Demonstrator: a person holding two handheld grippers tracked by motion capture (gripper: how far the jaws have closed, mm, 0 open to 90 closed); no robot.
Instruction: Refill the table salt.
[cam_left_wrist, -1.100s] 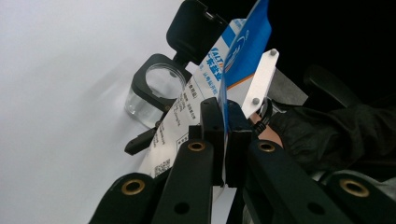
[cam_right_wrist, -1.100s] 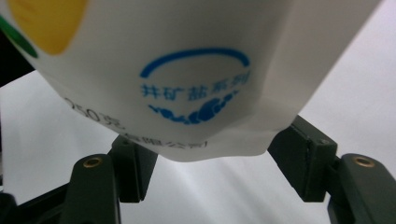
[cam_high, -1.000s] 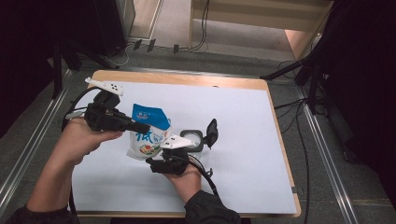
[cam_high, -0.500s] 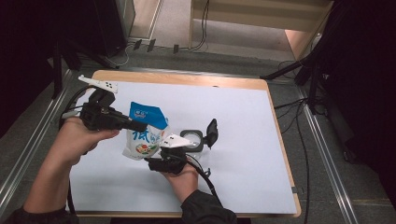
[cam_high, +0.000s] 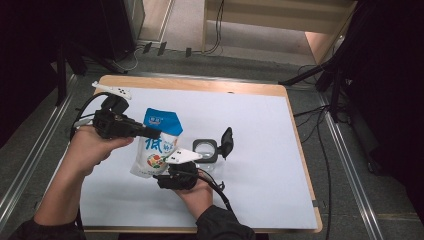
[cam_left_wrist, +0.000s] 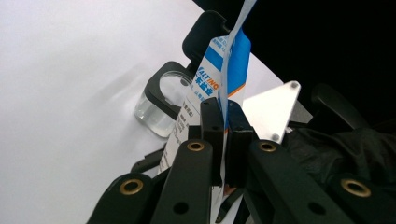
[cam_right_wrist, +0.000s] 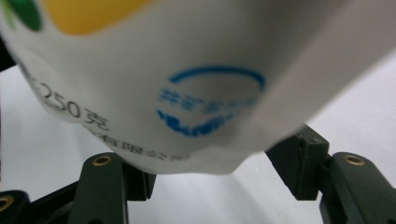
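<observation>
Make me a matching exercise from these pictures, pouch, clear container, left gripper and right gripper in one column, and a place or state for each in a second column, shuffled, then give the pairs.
Things:
1. pouch
2. clear container
3. left gripper
4. right gripper

Places or states:
A. jaws spread around the pouch's bottom end
B. white and blue, held above the table
C. clamped on the pouch's thin edge
D. stands on the table with its black lid flipped open

Pairs: 1-B, 2-D, 3-C, 4-A
</observation>
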